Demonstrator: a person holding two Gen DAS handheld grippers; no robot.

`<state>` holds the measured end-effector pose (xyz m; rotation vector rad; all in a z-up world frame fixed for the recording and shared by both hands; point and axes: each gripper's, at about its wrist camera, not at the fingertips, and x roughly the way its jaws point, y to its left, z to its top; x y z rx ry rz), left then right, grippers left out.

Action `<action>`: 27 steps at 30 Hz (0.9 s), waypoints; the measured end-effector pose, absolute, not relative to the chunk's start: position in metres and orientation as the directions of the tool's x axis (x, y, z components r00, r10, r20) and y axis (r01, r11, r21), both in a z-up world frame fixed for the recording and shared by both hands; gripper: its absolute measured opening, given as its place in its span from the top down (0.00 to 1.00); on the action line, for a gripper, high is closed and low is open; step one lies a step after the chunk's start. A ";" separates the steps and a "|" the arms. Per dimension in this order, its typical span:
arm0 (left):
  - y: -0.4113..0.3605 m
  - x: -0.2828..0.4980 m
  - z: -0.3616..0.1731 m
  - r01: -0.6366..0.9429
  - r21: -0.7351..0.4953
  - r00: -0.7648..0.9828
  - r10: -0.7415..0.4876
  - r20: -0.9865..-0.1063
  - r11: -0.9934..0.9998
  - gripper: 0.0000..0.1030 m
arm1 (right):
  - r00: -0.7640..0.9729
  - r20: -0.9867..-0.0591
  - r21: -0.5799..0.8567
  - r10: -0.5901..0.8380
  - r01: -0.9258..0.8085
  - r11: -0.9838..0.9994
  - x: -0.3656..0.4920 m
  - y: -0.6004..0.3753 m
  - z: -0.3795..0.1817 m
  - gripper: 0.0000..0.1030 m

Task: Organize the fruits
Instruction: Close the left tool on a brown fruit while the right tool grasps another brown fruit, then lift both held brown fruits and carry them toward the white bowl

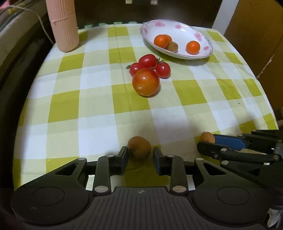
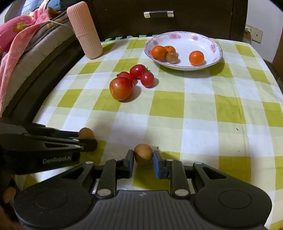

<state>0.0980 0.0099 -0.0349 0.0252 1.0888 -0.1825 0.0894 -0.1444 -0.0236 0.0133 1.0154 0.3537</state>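
Note:
On the green checked cloth (image 1: 88, 99), a brown fruit (image 1: 139, 147) sits between the fingers of my left gripper (image 1: 140, 154). Its left pad touches the fruit and a thin gap shows at the right pad, so this gripper is open. My right gripper (image 2: 143, 156) is shut on a smaller brown fruit (image 2: 143, 154) that rests on the cloth. Each gripper shows in the other's view: the right gripper (image 1: 207, 144) low at the right, the left gripper (image 2: 88, 139) low at the left. A flowered plate (image 1: 176, 28) at the back holds small oranges (image 1: 161, 41) and one brown fruit (image 1: 172, 46).
A large tomato (image 1: 146, 82) and three cherry tomatoes (image 1: 147, 61) lie mid-cloth, in front of the plate. A pink ribbed cylinder (image 1: 63, 26) stands at the back left corner. Bedding (image 2: 17, 35) lies beyond the left table edge. A dark drawer front (image 2: 158, 14) is behind.

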 end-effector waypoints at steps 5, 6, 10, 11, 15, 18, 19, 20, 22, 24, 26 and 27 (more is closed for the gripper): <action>0.010 0.097 -0.034 0.160 -0.052 0.464 -0.122 -0.878 0.986 0.43 | 0.463 -0.834 0.183 0.301 -0.283 0.942 0.090 -0.146 -0.026 0.78; 0.011 0.097 -0.033 0.155 -0.052 0.466 -0.120 -0.876 0.986 0.42 | 0.461 -0.835 0.183 0.299 -0.281 0.942 0.091 -0.147 -0.028 0.78; 0.010 0.097 -0.034 0.157 -0.051 0.464 -0.120 -0.878 0.986 0.41 | 0.456 -0.833 0.193 0.314 -0.293 0.937 0.090 -0.149 -0.029 0.76; 0.009 0.097 -0.034 0.161 -0.047 0.463 -0.117 -0.879 0.986 0.41 | 0.455 -0.832 0.194 0.316 -0.295 0.935 0.090 -0.149 -0.030 0.76; 0.007 0.096 -0.034 0.175 -0.046 0.464 -0.124 -0.877 0.983 0.39 | 0.456 -0.831 0.189 0.318 -0.305 0.933 0.088 -0.153 -0.029 0.70; 0.006 0.096 -0.035 0.177 -0.044 0.461 -0.123 -0.879 0.983 0.39 | 0.457 -0.826 0.195 0.328 -0.314 0.929 0.086 -0.155 -0.029 0.69; 0.006 0.096 -0.036 0.178 -0.043 0.457 -0.122 -0.881 0.983 0.39 | 0.458 -0.826 0.194 0.329 -0.318 0.928 0.085 -0.154 -0.029 0.69; 0.006 0.096 -0.037 0.179 -0.040 0.458 -0.119 -0.881 0.983 0.39 | 0.459 -0.826 0.192 0.329 -0.320 0.928 0.085 -0.154 -0.029 0.69; 0.005 0.095 -0.037 0.187 -0.031 0.460 -0.115 -0.881 0.982 0.39 | 0.459 -0.825 0.190 0.328 -0.321 0.928 0.085 -0.153 -0.029 0.69; 0.004 0.095 -0.037 0.187 -0.029 0.462 -0.114 -0.880 0.982 0.39 | 0.458 -0.825 0.192 0.331 -0.323 0.927 0.085 -0.153 -0.029 0.69; 0.004 0.095 -0.037 0.186 -0.029 0.463 -0.114 -0.879 0.982 0.42 | 0.459 -0.825 0.188 0.330 -0.327 0.926 0.085 -0.152 -0.029 0.69; 0.004 0.095 -0.037 0.186 -0.026 0.463 -0.111 -0.879 0.982 0.47 | 0.460 -0.825 0.186 0.330 -0.330 0.926 0.085 -0.151 -0.029 0.69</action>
